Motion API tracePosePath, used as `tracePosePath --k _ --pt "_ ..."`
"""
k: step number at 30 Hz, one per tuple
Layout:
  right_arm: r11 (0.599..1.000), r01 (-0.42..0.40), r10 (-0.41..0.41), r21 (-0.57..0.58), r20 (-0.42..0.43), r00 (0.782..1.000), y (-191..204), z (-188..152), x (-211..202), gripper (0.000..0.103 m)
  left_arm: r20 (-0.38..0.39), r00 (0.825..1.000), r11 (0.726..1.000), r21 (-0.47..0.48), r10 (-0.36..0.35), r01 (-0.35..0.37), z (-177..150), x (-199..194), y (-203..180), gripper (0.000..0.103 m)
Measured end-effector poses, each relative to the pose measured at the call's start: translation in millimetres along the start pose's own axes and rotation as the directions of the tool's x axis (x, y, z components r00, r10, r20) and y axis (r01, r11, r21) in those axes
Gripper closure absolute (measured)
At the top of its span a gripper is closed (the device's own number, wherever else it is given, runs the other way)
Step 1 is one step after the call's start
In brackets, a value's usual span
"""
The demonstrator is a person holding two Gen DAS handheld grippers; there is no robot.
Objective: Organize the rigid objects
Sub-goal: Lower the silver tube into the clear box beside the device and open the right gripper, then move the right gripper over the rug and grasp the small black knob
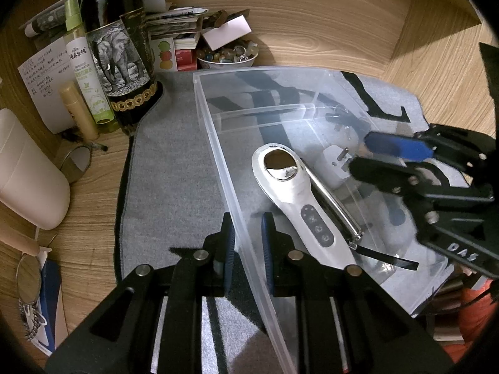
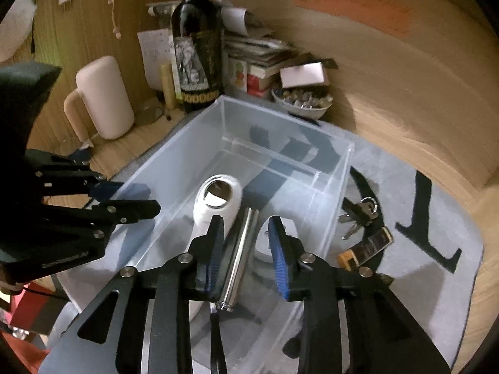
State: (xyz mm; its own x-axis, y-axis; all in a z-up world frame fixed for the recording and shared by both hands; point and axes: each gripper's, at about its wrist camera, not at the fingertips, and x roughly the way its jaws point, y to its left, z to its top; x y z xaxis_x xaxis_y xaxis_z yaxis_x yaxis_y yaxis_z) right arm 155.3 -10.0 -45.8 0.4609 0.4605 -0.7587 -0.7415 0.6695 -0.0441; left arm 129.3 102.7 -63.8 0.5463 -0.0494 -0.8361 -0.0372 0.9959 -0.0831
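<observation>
Progress: partly done, by my reading; three items lie in the clear bin [image 2: 330, 187], two wait outside it.
Bin contents: white handheld device [image 1: 290, 187], metal cylinder [image 2: 241, 249] just beside it with a black strap at its near end, white plug adapter [image 1: 335, 165] at the right.
Left to sort: keys [image 2: 358, 215] and a small dark-and-tan lighter-like item [image 2: 366, 247] on the grey mat [image 2: 436, 280], right of the bin.
Left gripper [image 1: 246, 243]: straddles the bin's left wall; pinching it or not, I cannot tell.
Right gripper [image 2: 246, 252]: spread, over the cylinder, holding nothing.
Surface: bottle and clutter at the far side.
</observation>
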Motion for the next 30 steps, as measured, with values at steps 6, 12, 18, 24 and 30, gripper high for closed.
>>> tracePosePath --k 6,12,18,24,30 --pt "0.999 0.034 -0.035 0.015 0.056 0.998 -8 0 -20 0.056 -0.001 1.000 1.000 0.001 0.003 -0.003 0 0 1 0.087" --pt "0.996 0.079 -0.083 0.042 0.110 0.990 -20 -1 -41 0.050 -0.002 1.000 1.000 0.001 0.005 -0.005 0 0 1 0.087" --pt "0.988 0.136 -0.145 0.075 0.134 0.980 -39 -11 -59 0.050 -0.002 1.000 1.000 0.001 0.005 -0.005 0 0 2 0.087" --pt "0.977 0.167 -0.182 0.130 0.111 0.977 -60 -30 -66 0.049 -0.002 1.000 1.000 0.001 0.005 -0.005 0 0 2 0.087" --pt "0.973 0.155 -0.162 0.168 0.028 0.986 -73 -54 -48 0.049 -0.003 1.000 1.000 0.001 0.006 -0.006 0 0 1 0.087"
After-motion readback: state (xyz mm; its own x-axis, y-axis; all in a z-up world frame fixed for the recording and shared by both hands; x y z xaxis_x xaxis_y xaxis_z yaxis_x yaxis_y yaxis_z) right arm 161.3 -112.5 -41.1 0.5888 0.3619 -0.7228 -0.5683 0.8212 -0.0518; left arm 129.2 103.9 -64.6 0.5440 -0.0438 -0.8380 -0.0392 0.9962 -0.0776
